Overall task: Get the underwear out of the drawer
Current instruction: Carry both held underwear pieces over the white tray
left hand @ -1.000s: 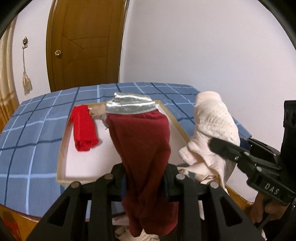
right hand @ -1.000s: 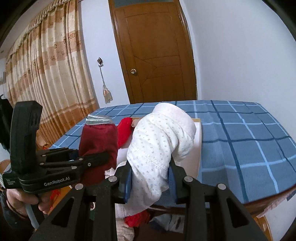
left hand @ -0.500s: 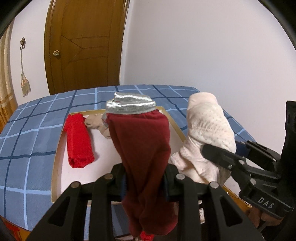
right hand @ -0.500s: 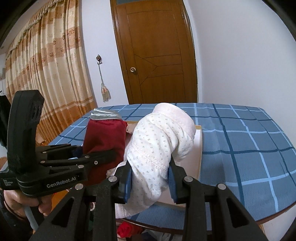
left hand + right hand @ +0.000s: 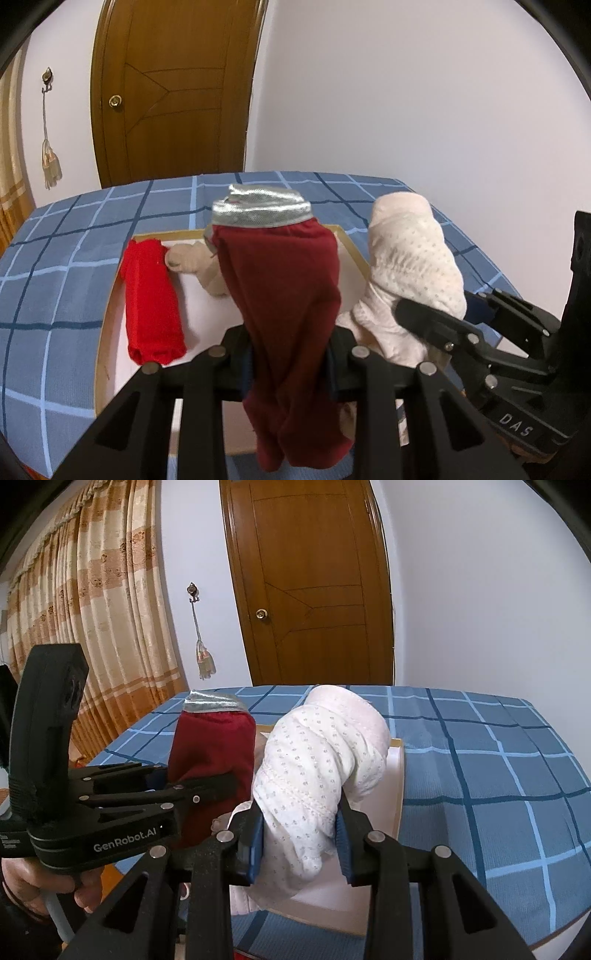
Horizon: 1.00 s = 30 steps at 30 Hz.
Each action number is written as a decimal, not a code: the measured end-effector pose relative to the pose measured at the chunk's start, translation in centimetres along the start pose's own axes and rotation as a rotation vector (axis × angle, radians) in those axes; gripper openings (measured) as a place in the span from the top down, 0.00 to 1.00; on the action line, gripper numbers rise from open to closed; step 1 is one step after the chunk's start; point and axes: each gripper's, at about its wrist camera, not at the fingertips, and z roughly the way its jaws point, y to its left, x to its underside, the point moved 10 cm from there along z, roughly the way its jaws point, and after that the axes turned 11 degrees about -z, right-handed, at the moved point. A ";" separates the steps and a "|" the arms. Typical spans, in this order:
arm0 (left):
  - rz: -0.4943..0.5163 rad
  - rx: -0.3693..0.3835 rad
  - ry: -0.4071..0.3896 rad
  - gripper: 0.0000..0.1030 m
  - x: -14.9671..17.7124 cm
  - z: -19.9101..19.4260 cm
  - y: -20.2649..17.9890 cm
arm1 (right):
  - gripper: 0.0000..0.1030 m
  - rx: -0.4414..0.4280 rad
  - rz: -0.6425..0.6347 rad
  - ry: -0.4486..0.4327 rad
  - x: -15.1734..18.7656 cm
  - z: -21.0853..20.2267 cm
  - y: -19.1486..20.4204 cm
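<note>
Both clamped: left gripper [image 5: 291, 363] pinches maroon knit underwear [image 5: 284, 295], silver waistband; right gripper [image 5: 300, 843] pinches white dotted underwear [image 5: 317, 768].

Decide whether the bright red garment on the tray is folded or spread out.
Folded: the bright red garment lies as a narrow, compact bundle on the tray.
</note>
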 end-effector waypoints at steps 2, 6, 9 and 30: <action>-0.001 -0.010 -0.002 0.73 -0.4 0.5 0.2 | 0.66 0.005 -0.004 -0.002 -0.1 0.5 -0.2; -0.009 -0.031 0.006 0.73 -1.2 1.8 0.7 | 0.66 0.017 -0.006 0.005 -0.3 1.9 -0.8; -0.010 -0.044 0.009 0.73 -1.8 2.8 1.1 | 0.66 0.031 -0.007 0.020 -0.6 3.4 -1.5; -0.048 -0.186 0.093 0.73 -3.0 10.6 4.6 | 0.66 0.023 -0.042 0.160 -1.8 12.4 -3.8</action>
